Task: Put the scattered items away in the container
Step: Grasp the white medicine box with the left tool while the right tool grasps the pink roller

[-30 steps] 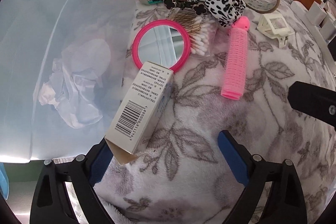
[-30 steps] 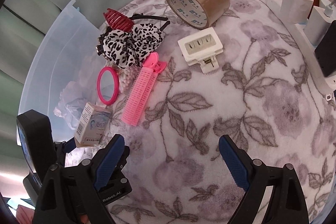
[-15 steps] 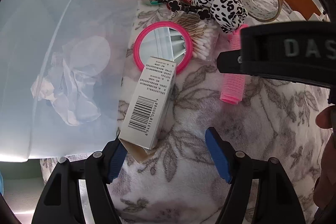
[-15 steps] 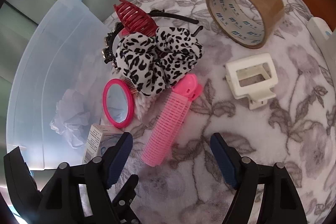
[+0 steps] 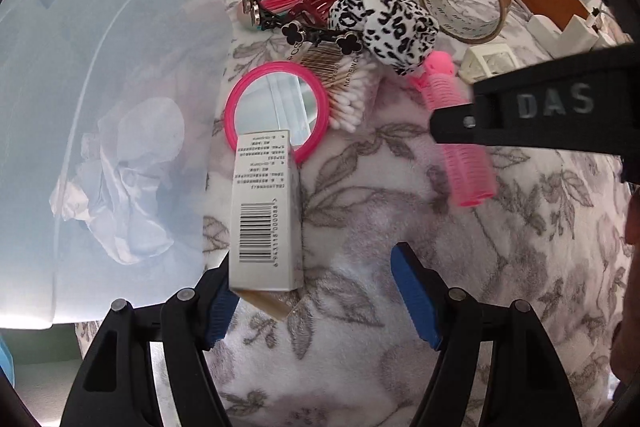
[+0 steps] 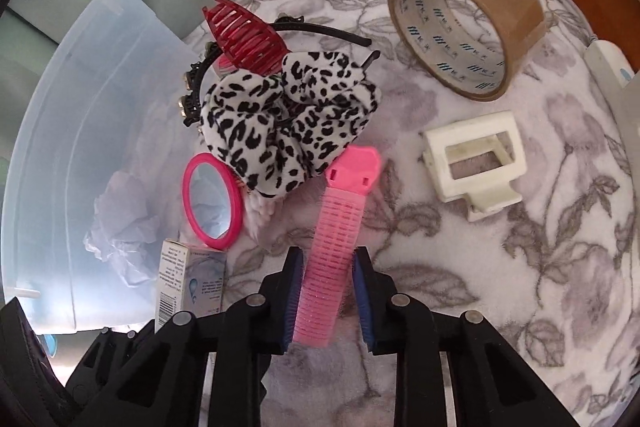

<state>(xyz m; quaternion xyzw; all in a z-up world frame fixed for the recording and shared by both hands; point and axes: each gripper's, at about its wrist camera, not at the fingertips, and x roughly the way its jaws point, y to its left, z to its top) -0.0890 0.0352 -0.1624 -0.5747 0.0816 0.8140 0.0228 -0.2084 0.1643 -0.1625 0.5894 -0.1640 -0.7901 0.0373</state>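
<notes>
step: grasping pink hair roller [image 6: 334, 259] | right tongs [image 6: 327, 301] closed around roller | left tongs [image 5: 310, 289] open beside box [image 5: 264, 211] | next: lift, carry to container [image 6: 88, 131]

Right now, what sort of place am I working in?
Probably a home bedroom or dressing corner. A fleecy floral blanket covers the surface, strewn with hair things: leopard scrunchie, red claw clip, pink hand mirror. A translucent storage bin sits beside them.
</notes>
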